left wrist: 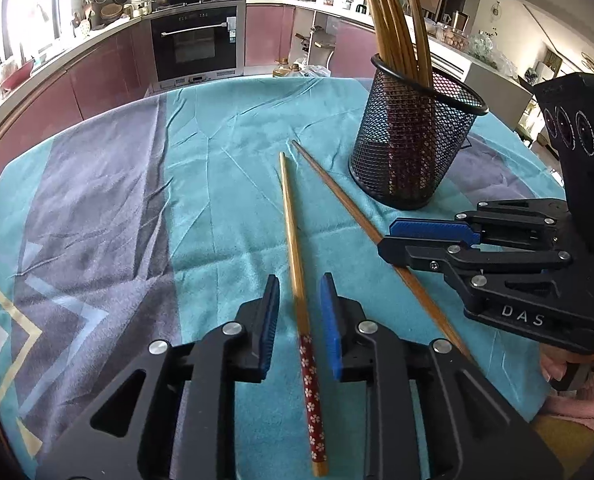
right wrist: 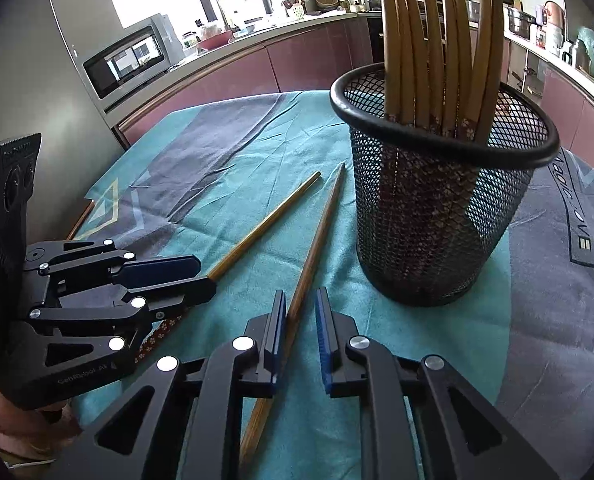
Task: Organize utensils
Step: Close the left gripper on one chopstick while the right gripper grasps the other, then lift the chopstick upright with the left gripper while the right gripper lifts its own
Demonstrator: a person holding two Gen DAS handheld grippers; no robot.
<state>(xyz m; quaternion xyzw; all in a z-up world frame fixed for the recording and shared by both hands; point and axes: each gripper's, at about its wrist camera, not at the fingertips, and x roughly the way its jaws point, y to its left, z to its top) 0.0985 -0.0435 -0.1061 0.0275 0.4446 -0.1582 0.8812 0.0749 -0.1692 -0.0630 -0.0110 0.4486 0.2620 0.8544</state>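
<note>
teal cloth (left wrist: 225, 128) covers the table, and on it lie two loose chopsticks, both pointing away toward the black mesh holder (left wrist: 413, 136) at the far right, where the other chopsticks already stand bundled. the left gripper (left wrist: 299, 300) straddles the flower-handled chopstick (left wrist: 297, 276); its blue pads sit either side of the shaft with daylight showing on both sides, so it looks loosened rather than pinching. the right gripper (right wrist: 300, 312) straddles the plain chopstick (right wrist: 309, 272) in the same manner: the stick runs lengthwise along the fingers, close against the left pad and clear of the right one, so that one looks slack too. each stick's long axis lines up with its own tool, thick end near, tip far. the plain one lies closer to the holder, so i'd guess the right hand has the shorter trip once it pinches and lifts.
</note>
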